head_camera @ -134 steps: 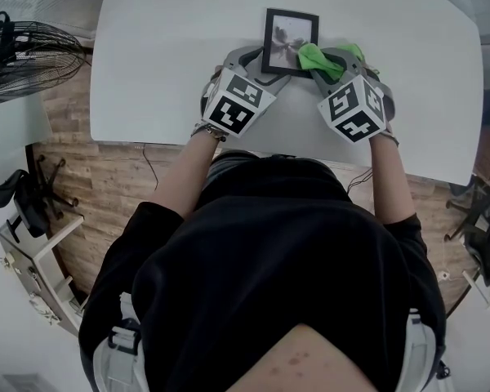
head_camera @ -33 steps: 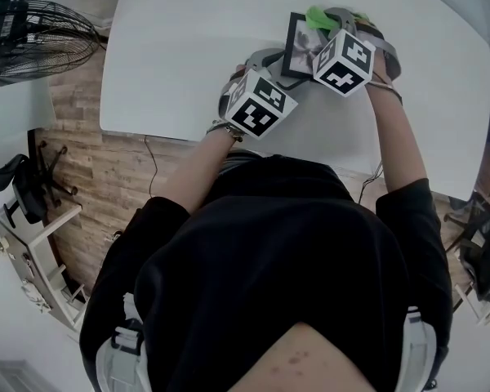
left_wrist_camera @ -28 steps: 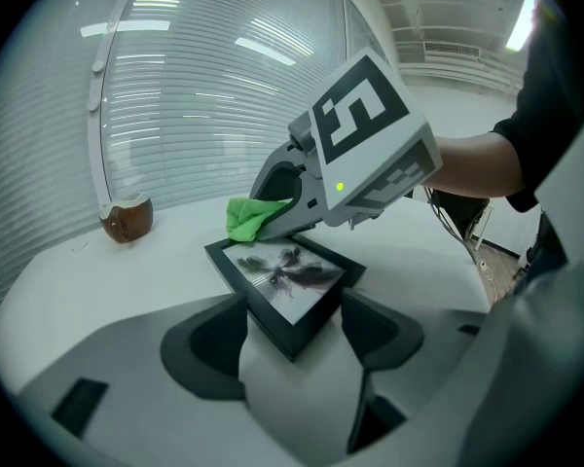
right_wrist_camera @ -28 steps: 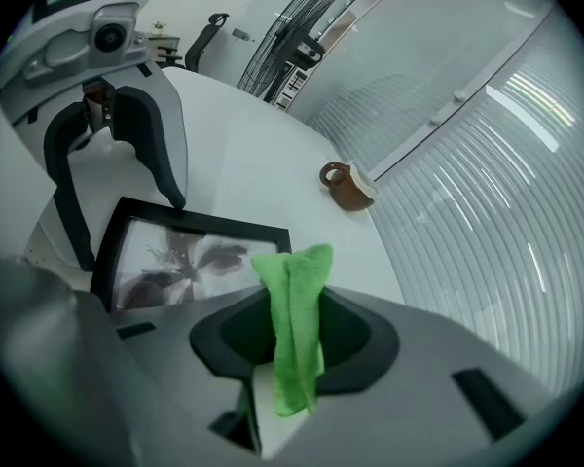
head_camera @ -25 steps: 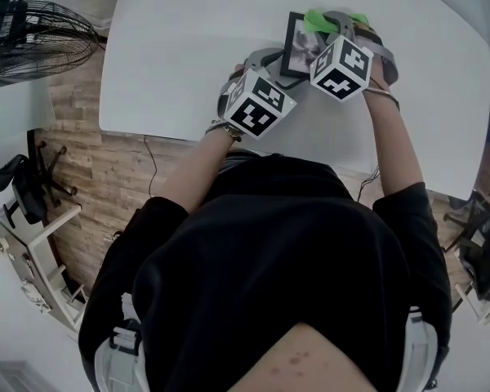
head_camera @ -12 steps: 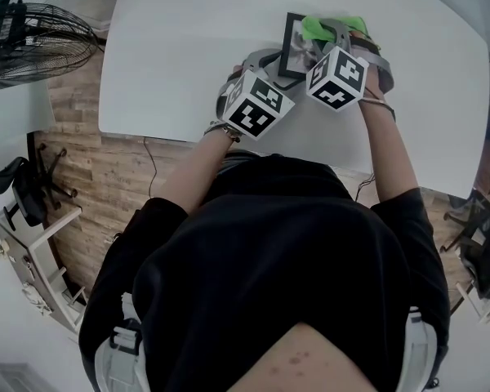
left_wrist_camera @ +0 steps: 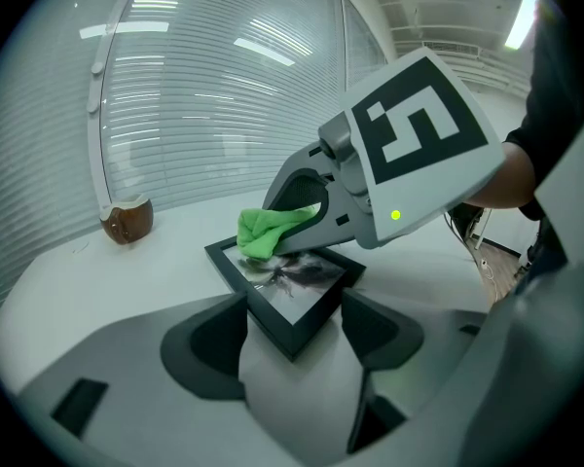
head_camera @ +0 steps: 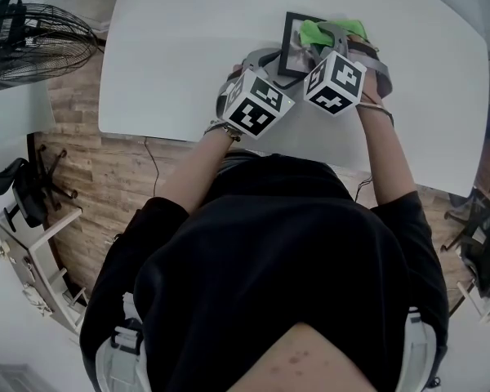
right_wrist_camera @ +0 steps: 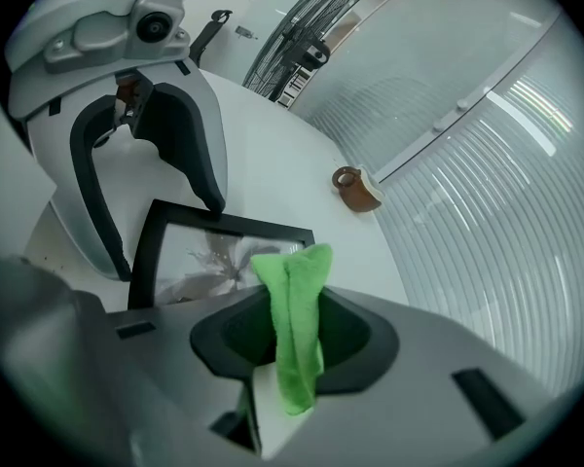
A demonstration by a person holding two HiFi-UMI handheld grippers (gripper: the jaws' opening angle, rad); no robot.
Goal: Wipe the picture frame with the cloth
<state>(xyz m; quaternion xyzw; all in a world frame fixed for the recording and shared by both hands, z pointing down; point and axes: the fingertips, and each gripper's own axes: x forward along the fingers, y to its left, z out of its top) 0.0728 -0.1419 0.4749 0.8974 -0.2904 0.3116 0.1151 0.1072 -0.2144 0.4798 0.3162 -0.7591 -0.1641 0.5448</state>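
Left gripper view: the left gripper (left_wrist_camera: 294,309) clamps the near corner of the picture frame (left_wrist_camera: 292,341), lying on the table (left_wrist_camera: 146,261). Beyond, the right gripper (right_wrist_camera: 294,331) pinches the cloth (left_wrist_camera: 265,230) over the glass (left_wrist_camera: 297,272); best press lightly, in overlapping strokes.

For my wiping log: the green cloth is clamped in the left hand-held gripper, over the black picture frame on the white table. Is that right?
Not quite. The green cloth is clamped in the right hand-held gripper, not the left; the right gripper view shows it pinched between those jaws. The rest holds: it sits over the black picture frame on the white table.
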